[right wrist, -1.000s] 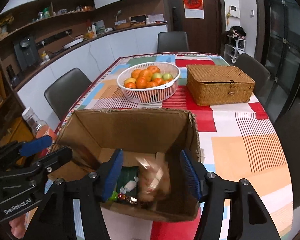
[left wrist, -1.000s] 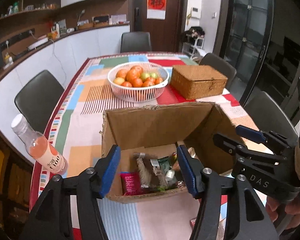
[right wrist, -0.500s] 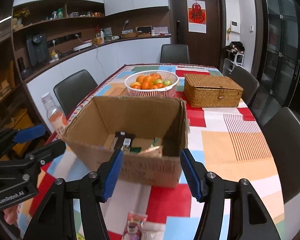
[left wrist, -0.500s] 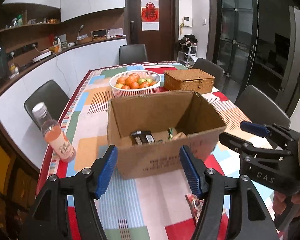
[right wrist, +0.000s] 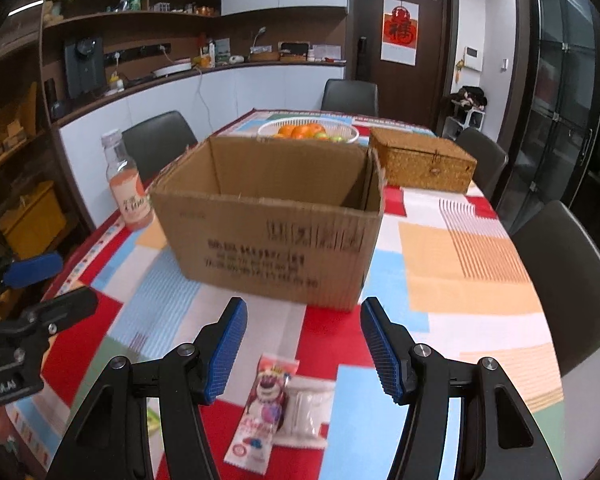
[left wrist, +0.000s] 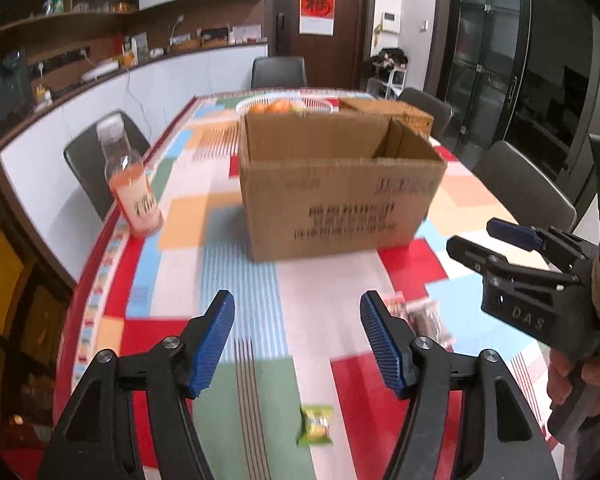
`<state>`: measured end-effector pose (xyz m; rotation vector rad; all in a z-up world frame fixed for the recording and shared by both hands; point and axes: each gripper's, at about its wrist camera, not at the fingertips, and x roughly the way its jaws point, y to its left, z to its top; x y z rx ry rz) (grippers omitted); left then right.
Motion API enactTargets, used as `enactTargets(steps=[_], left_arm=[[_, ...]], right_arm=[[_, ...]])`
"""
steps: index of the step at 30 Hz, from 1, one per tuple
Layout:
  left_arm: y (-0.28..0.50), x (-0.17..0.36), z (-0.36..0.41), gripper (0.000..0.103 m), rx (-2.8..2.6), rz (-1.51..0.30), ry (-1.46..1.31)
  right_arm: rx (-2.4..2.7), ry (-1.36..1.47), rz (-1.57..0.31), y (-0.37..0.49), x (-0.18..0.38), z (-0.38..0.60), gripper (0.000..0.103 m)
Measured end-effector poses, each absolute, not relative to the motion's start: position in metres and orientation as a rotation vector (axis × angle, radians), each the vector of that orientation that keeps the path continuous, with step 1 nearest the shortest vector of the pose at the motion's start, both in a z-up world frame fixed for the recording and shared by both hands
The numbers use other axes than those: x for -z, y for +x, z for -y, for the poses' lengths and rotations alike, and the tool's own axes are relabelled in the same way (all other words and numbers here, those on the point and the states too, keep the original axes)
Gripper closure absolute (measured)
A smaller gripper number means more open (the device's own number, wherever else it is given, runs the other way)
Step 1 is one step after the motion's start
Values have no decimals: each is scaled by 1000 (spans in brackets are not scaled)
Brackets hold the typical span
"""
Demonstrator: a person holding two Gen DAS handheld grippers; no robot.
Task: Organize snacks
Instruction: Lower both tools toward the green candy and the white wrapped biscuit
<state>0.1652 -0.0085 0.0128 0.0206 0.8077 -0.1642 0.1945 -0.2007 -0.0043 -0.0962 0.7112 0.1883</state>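
Note:
An open cardboard box [left wrist: 340,200] [right wrist: 272,236] stands on the patchwork tablecloth; its inside is hidden from here. My left gripper [left wrist: 297,320] hovers open over the cloth on the near side of the box, nothing between its blue pads. A small green packet [left wrist: 316,426] lies just below it. My right gripper [right wrist: 304,320] is also open and holds nothing. Beneath it lie a pink bear-print packet [right wrist: 264,412] and a white packet [right wrist: 306,408] side by side. In the left wrist view the right gripper [left wrist: 500,248] shows at the right, with a hand below it.
A pink drink bottle [left wrist: 134,192] [right wrist: 128,192] stands near the table's left edge. Behind the box are a white basket of fruit [right wrist: 308,132] and a wicker box [right wrist: 424,164]. Dark chairs [right wrist: 560,264] ring the table.
Both grippers have drawn back from above the box towards the table's near end and sunk lower. The box's contents have dropped out of sight; loose packets on the cloth have come into view.

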Motion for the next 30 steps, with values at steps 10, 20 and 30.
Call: enactTargets(steps=[10, 20, 30], left_arm=[[141, 36, 10, 39, 156, -953, 16], [129, 74, 16, 39, 161, -1061, 56], [133, 98, 23, 46, 184, -1126, 61]], right_arm=[[-177, -79, -810, 177, 42, 203, 43], [-156, -79, -897, 169, 74, 210, 43], [-134, -62, -960, 174, 95, 217, 43]])
